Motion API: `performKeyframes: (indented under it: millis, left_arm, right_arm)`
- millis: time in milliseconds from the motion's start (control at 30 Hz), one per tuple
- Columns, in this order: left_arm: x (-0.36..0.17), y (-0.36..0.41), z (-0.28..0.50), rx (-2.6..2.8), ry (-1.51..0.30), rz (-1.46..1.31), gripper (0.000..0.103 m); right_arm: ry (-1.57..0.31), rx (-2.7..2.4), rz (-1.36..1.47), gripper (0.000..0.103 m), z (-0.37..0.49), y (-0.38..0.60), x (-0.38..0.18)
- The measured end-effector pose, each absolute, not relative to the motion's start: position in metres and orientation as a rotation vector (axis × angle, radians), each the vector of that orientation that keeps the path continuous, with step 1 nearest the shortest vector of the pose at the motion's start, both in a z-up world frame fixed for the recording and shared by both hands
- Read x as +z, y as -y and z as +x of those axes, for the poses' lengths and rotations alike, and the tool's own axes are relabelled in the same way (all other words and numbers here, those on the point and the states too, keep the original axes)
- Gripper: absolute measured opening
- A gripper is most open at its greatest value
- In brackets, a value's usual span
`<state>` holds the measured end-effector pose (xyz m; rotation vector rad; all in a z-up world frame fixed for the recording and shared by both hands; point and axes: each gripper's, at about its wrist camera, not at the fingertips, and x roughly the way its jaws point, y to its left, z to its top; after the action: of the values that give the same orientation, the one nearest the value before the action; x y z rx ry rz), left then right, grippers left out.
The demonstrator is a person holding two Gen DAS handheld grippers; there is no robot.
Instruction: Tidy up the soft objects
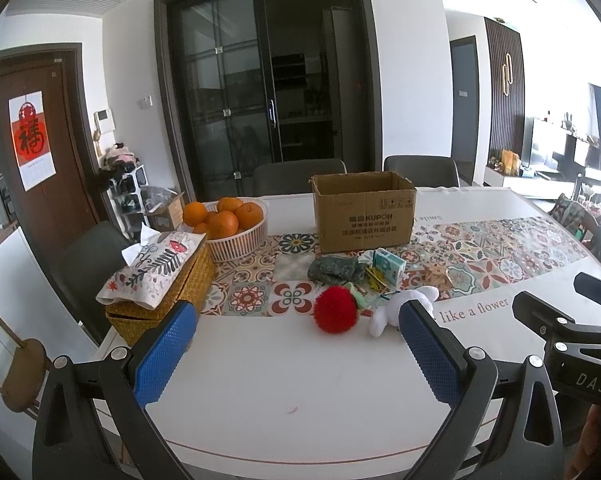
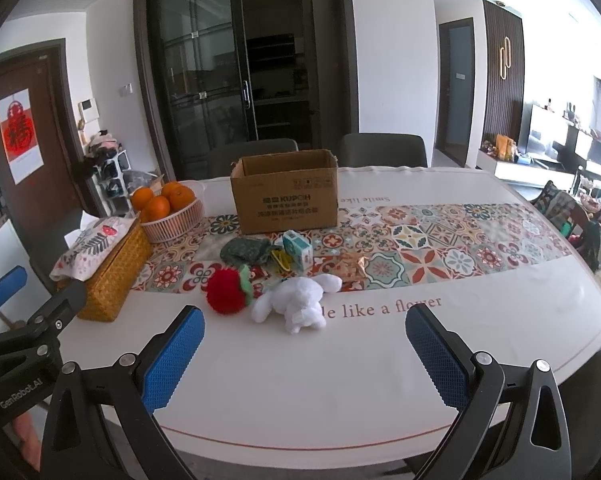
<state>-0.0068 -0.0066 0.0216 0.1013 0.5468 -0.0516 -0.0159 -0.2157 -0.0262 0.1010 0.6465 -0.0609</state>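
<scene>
- Holding my left tongs and right tongs spread wide and empty above the desk.
- Nearest, the white plush rabbit: light, squashy; I'd pinch its body.
- Beside it, the red pompom: fluffy, compresses.
- Behind, the open cardboard box.

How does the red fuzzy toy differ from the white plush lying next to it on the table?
The red fuzzy toy is a round pom-pom ball with a green leafy piece; the white plush is an animal shape with limbs or ears sprawled out. The red toy is compact, the white plush longer and larger. The red toy lies nearer the wicker tissue box. Both are soft, lie on the table before the cardboard box, and neither is gripped.
</scene>
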Motion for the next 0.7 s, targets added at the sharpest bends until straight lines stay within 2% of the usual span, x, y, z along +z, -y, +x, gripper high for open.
performKeyframes:
  millis: [500,700]
  left_arm:
    - [0.021,0.009,0.002,-0.047,-0.559,0.099,0.103]
    - [0.007,0.017,0.015,-0.049,-0.603,0.081,0.103]
  right_arm:
    - [-0.662,-0.042,0.099,0.102,-0.009,0.214,-0.030]
    - [-0.702,-0.015,0.120,0.102,0.013,0.223,-0.047]
